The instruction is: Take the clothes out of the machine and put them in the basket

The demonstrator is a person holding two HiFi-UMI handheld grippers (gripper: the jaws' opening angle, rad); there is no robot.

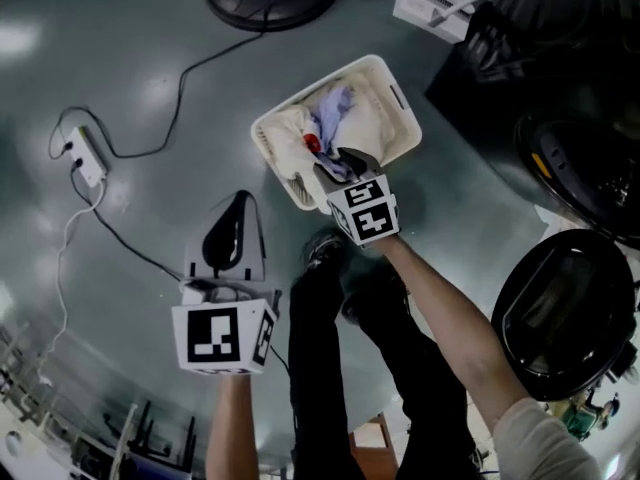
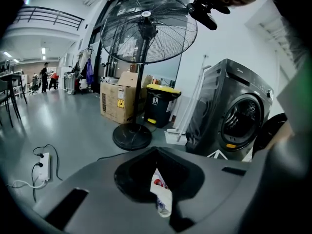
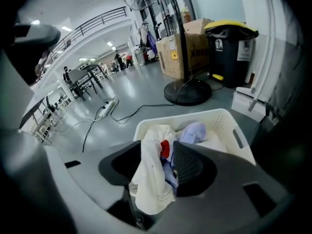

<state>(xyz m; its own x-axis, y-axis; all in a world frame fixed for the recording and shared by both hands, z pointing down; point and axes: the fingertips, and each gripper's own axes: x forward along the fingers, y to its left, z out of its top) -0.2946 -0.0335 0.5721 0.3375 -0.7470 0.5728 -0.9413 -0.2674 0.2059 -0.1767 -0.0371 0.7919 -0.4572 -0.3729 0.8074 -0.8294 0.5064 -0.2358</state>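
basket [image 1: 398, 118] corner behind right gripper [image 1: 338, 168] with clothes [image 3: 146, 179]

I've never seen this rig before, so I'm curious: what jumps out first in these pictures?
First, the white plastic laundry basket on the grey floor, heaped with clothes. The right claw is over it, pinching a cream garment. Next, the left claw, off to the side, shut on a small white printed scrap of cloth. Behind stand a dark grey front-loading washing machine and a tall black pedestal fan.
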